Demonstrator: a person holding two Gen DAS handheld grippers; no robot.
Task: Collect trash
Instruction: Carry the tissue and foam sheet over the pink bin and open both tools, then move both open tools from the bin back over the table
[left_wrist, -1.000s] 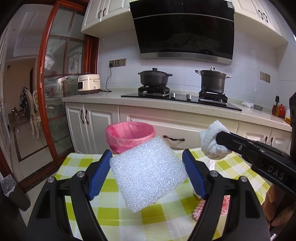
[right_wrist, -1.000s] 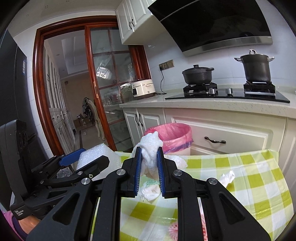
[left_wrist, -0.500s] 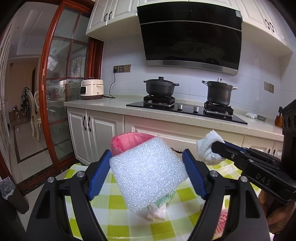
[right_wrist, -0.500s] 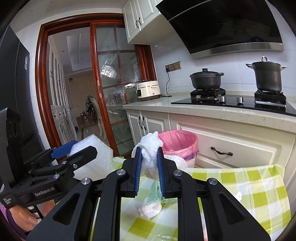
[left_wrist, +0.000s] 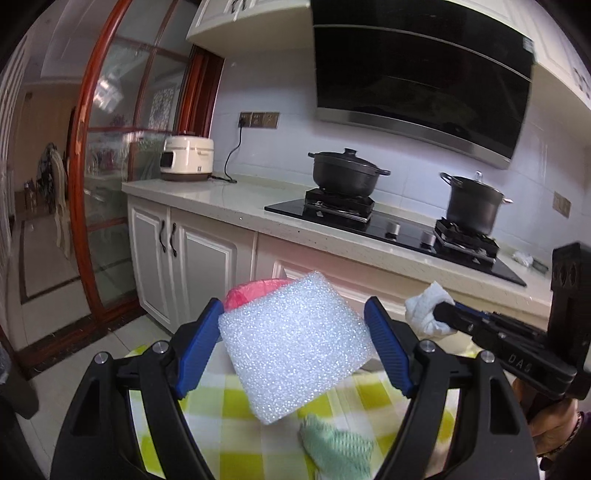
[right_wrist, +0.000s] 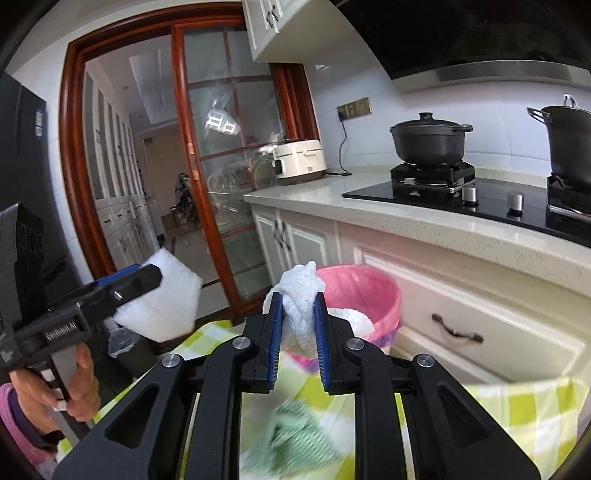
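My left gripper (left_wrist: 293, 343) is shut on a white foam block (left_wrist: 291, 347), its blue pads pressed against both sides; the same foam block (right_wrist: 162, 306) shows at the left of the right wrist view. A crumpled white tissue (right_wrist: 301, 306) is pinched in my shut right gripper (right_wrist: 298, 339), and this tissue (left_wrist: 424, 308) appears at the right of the left wrist view. The pink-lined trash bin (right_wrist: 364, 295) stands just past the table's far edge with white trash inside. In the left wrist view the bin (left_wrist: 245, 293) is mostly hidden behind the foam.
A green-and-white checked tablecloth (right_wrist: 517, 406) covers the table, with a blurred green cloth (right_wrist: 291, 439) lying on it. Behind the bin run white cabinets (left_wrist: 192, 258) and a counter with a hob, two black pots (left_wrist: 345, 173) and a rice cooker (left_wrist: 188, 158). A glass door stands left.
Both grippers have moved forward over the table toward the bin, still holding the foam and the tissue. The cabinets and bin now look closer, and a green cloth has come into view below.
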